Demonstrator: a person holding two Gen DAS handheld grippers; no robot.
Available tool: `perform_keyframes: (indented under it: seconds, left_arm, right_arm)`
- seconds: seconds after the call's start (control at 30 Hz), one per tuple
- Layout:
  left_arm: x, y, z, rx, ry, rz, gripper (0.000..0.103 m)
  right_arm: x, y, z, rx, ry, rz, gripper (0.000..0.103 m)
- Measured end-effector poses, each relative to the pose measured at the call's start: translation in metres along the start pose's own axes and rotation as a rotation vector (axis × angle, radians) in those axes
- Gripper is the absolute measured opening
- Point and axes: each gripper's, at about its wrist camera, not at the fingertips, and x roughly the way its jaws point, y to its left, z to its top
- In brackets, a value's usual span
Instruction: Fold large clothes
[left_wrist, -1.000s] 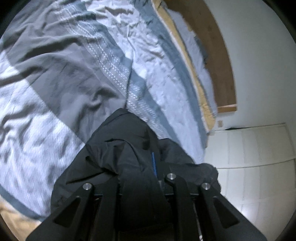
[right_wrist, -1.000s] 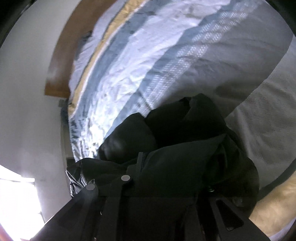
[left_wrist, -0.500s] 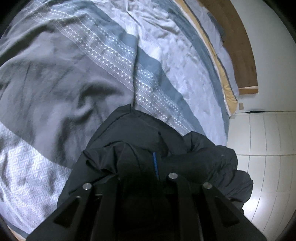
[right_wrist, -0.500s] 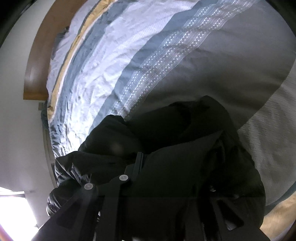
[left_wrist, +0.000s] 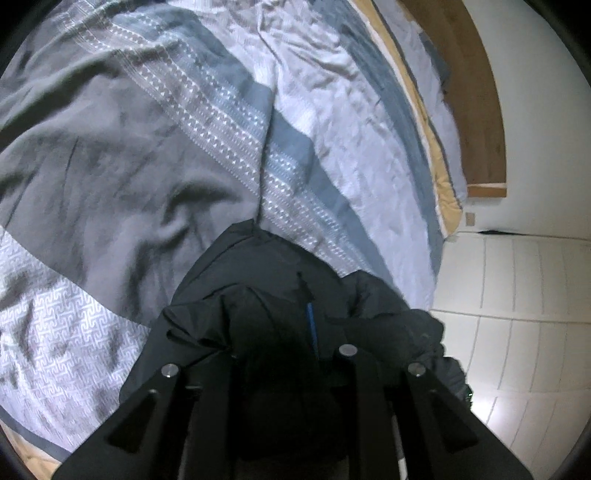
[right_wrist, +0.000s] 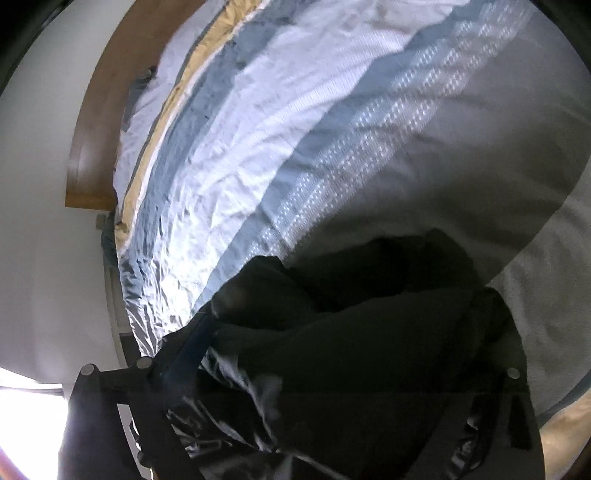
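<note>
Our left tool pinches the black jacket over the bed. The jacket hides our right tool, so we cannot tell its grip.

The jacket lies bunched on the bed, near its edge. The headboard is far behind.

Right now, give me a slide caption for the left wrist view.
Left gripper clamps a bunched black jacket above a gray-and-blue striped duvet.
</note>
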Motion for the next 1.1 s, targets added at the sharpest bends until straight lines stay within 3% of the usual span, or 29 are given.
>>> perform_keyframes:
  seconds: [0.23,0.43,0.7,0.83,0.93,1.0,1.1]
  left_arm:
    - [-0.027,-0.001,0.000,-0.056,-0.009,-0.053,0.022]
    - [-0.048,-0.001,-0.002,-0.134,-0.028,-0.143,0.043]
    - [-0.080,-0.008,-0.002,-0.117,-0.108,-0.126,0.044]
    - [-0.094,-0.008,-0.003,-0.130,-0.153,-0.170,0.045]
    - [-0.103,-0.005,-0.003,-0.160,-0.190,-0.234,0.056]
    - [-0.111,-0.003,-0.003,-0.182,-0.223,-0.264,0.057]
    - [-0.126,-0.009,-0.003,-0.146,-0.260,-0.251,0.057]
  right_arm:
    - [-0.015,0.008,-0.005,-0.026,-0.039,0.000,0.097]
    - [-0.027,0.013,-0.011,-0.058,-0.068,-0.022,0.099]
    - [-0.050,0.029,-0.020,-0.132,-0.138,-0.043,0.100]
    - [-0.066,0.039,-0.026,-0.180,-0.189,-0.056,0.101]
    - [-0.074,0.046,-0.031,-0.203,-0.210,-0.057,0.102]
    - [-0.078,0.048,-0.035,-0.216,-0.216,-0.056,0.102]
    - [-0.084,0.053,-0.042,-0.247,-0.226,-0.063,0.102]
